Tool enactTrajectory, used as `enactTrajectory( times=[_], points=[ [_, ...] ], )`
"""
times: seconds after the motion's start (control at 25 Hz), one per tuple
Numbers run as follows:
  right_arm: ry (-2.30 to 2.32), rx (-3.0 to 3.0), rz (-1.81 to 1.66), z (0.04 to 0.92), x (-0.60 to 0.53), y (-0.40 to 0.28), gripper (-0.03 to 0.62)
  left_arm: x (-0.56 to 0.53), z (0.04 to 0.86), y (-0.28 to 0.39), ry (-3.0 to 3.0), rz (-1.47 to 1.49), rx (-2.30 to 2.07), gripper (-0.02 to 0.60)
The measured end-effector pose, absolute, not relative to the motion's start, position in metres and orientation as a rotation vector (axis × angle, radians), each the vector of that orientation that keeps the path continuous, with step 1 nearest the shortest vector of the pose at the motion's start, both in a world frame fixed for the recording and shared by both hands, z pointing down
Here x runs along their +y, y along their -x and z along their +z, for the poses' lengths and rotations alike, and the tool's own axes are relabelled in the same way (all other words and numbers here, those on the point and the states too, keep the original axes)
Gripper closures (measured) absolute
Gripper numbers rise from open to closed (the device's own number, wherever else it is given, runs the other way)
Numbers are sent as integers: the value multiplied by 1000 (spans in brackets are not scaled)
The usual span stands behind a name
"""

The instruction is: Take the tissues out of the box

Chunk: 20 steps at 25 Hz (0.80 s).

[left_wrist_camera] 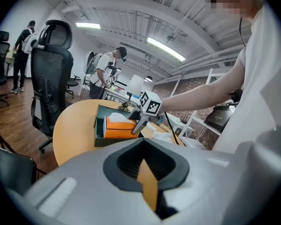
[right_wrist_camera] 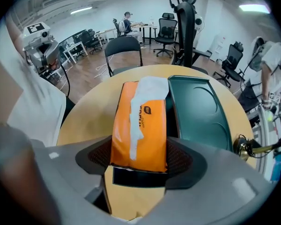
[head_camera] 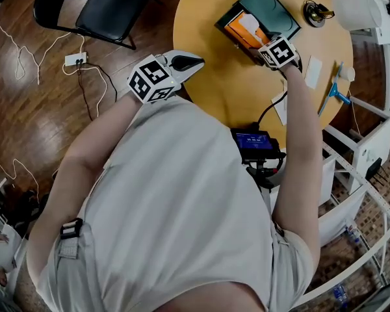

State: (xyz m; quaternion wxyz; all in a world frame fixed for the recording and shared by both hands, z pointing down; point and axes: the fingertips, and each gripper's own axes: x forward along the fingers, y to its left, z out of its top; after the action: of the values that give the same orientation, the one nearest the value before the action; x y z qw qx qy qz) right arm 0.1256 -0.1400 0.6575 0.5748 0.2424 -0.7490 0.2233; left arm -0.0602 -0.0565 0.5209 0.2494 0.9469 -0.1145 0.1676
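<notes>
the right gripper [right_wrist_camera: 139, 161] clamps the near end of the soft orange plastic tissue pack [right_wrist_camera: 139, 118], which lies in the open dark green box [right_wrist_camera: 199, 107], its long axis running straight away from the jaws. the left gripper [left_wrist_camera: 147, 179], closed and empty, hangs well back.

Our clothes and tools
We wear a pale grey short-sleeved T-shirt [head_camera: 175, 207], with a black-buckled strap [head_camera: 70, 229] at the T-shirt's left sleeve; our grey left gripper [head_camera: 194, 62] and right gripper [right_wrist_camera: 139, 171] carry black-and-white marker cubes [head_camera: 153, 78].
</notes>
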Motion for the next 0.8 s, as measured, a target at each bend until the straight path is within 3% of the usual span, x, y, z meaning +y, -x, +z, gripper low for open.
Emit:
enactTrajectory(
  times=[0.56, 0.8],
  points=[
    [-797, -1761, 593, 609, -116, -189, 269, -74, 525, 32, -2581, 468, -132, 581],
    [-970, -1672, 715, 606, -22, -236, 266, -36, 513, 0, -2638, 480, 13, 581]
  ],
)
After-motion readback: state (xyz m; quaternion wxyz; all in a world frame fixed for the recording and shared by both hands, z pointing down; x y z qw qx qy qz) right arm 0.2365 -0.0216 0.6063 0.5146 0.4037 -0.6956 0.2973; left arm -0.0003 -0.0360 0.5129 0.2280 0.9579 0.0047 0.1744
